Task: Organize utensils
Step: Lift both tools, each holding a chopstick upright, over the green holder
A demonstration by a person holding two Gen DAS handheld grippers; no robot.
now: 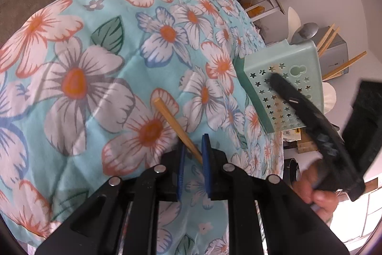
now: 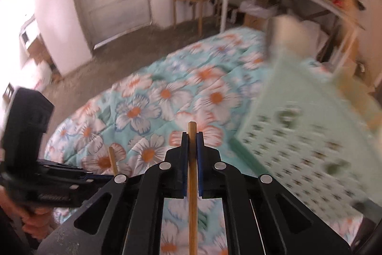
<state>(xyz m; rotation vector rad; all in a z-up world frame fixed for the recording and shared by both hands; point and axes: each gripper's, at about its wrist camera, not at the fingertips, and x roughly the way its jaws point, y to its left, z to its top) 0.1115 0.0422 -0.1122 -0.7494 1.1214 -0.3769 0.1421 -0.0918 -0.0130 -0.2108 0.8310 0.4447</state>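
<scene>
The left claw (image 1: 193, 149) is clenched on a pale wooden chopstick (image 1: 177, 127), gripped near one end between the blue-padded fingers (image 1: 205, 159); the stick slants up and away from the pads over the bed with the turquoise quilt printed in white-and-orange flowers (image 1: 100, 23). The right claw (image 2: 192, 135) is likewise clenched on a second pale wooden chopstick (image 2: 192, 183) — this one runs straight along the line of the fingers, its tip poking just past the pads and its long shaft trailing back toward the camera.

A mint-green plastic utensil holder pierced with star-shaped holes (image 1: 284, 85) stands near the quilt's far right edge in the left wrist view; a grey metal spoon (image 1: 304, 31), a white plastic utensil (image 1: 293, 18) and several more wooden chopsticks (image 1: 328, 38) stick up out of its top. In the right wrist view the same holder (image 2: 303, 135) fills the right side, heavily blurred, so its contents cannot be made out there.

Each gripper shows in the other's camera: the right one crosses in front of the holder in the left view, with the person's right hand (image 1: 317, 192) around its handle; the left one lies low at the left in the right view, its chopstick (image 2: 112, 160) pointing upward above the quilt.
</scene>
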